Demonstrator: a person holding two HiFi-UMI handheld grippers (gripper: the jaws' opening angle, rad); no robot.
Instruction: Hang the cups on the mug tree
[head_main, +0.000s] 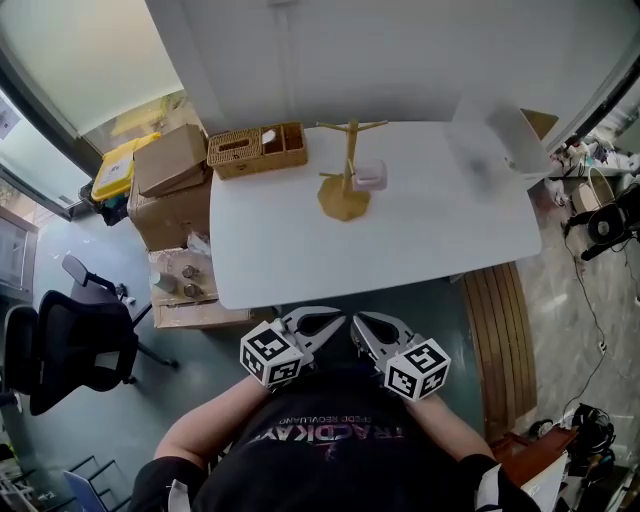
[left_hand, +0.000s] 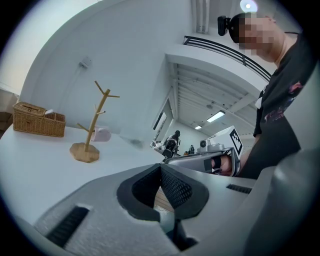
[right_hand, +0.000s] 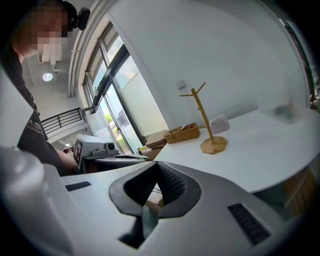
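A wooden mug tree (head_main: 347, 172) stands at the back middle of the white table (head_main: 430, 235). A pale pink cup (head_main: 371, 176) sits low against its stem on the right; I cannot tell whether it hangs from a branch or stands beside it. The tree (left_hand: 93, 127) and cup (left_hand: 102, 134) show far off in the left gripper view, and again as tree (right_hand: 205, 121) and cup (right_hand: 219, 123) in the right gripper view. My left gripper (head_main: 334, 322) and right gripper (head_main: 359, 325) are held side by side near my body, below the table's near edge. Both are shut with nothing in them.
A wicker basket (head_main: 256, 150) stands at the table's back left corner. Cardboard boxes (head_main: 170, 185) and a black office chair (head_main: 70, 345) are on the floor to the left. A slatted wooden bench (head_main: 497, 335) runs along the right, and a white box (head_main: 515, 138) is at the back right.
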